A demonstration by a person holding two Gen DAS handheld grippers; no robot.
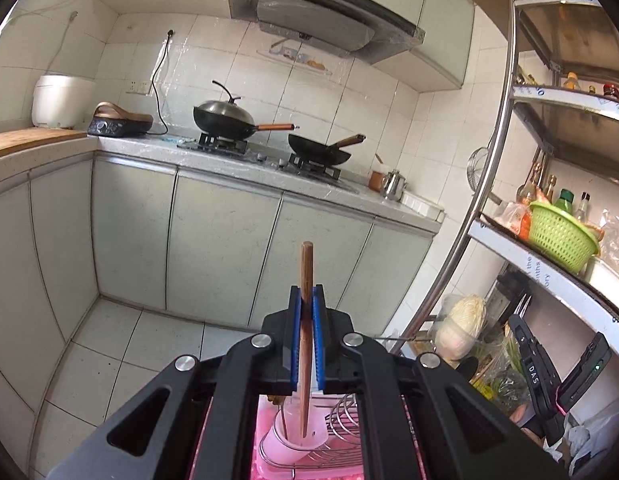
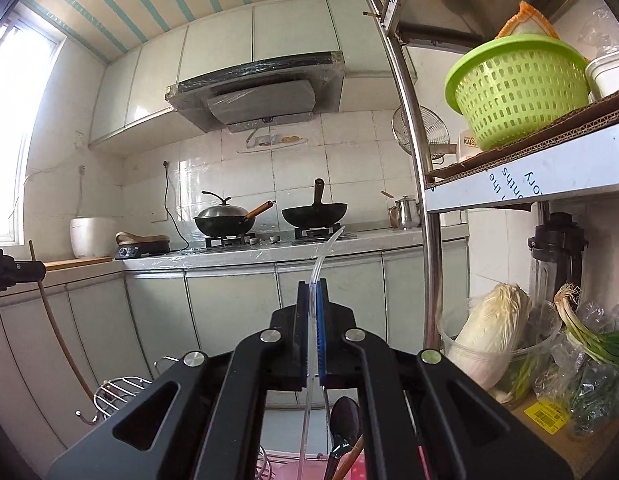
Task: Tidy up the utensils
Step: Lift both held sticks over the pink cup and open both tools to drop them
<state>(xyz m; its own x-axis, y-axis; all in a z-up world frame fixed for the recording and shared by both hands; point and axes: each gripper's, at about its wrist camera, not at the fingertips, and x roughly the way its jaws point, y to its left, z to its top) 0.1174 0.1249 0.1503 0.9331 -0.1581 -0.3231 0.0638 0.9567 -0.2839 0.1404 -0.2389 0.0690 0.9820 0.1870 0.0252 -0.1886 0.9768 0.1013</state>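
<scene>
So the left gripper [image 1: 308, 300] is clamped on a wooden chopstick [image 1: 306, 320], held upright with its lower end down inside a white cup [image 1: 293, 436] on the wire rack [image 1: 341, 424]; only the left view shows that cup. The right gripper [image 2: 312, 296] is pinched on a clear plastic utensil [image 2: 315, 280], and only its view shows the dark spoon [image 2: 343, 420] just right of that utensil, plus the cabbage [image 2: 489, 336] farther right.
</scene>
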